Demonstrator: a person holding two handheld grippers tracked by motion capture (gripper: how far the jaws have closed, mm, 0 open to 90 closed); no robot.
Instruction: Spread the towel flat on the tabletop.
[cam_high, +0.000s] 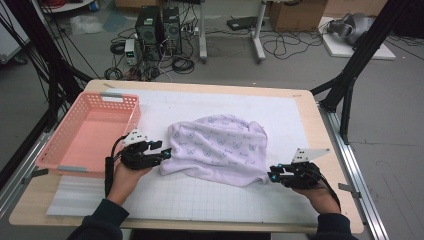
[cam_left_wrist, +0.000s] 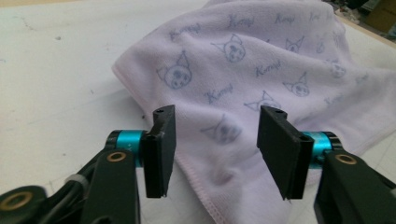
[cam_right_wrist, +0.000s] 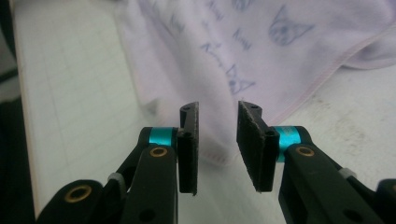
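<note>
Towel (cam_high: 218, 148), pale lilac with a cat print, lies loosely folded mid-mat on the table (cam_high: 310, 107), right of the pink basket (cam_high: 87, 131). We see the left gripper (cam_high: 167, 153) at its near-left corner, jaws well apart, hem between them but unpressed. Right gripper (cam_high: 272, 176) sits at the near-right corner, jaws narrowly parted, holding nothing. We judge both are set at opposite corners for the next fold.

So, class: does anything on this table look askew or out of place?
The pale printed towel lies rumpled and loosely folded on the white mat, edges uneven. The pink basket sits squarely at the table's left. Nothing looks spilled or damaged.
</note>
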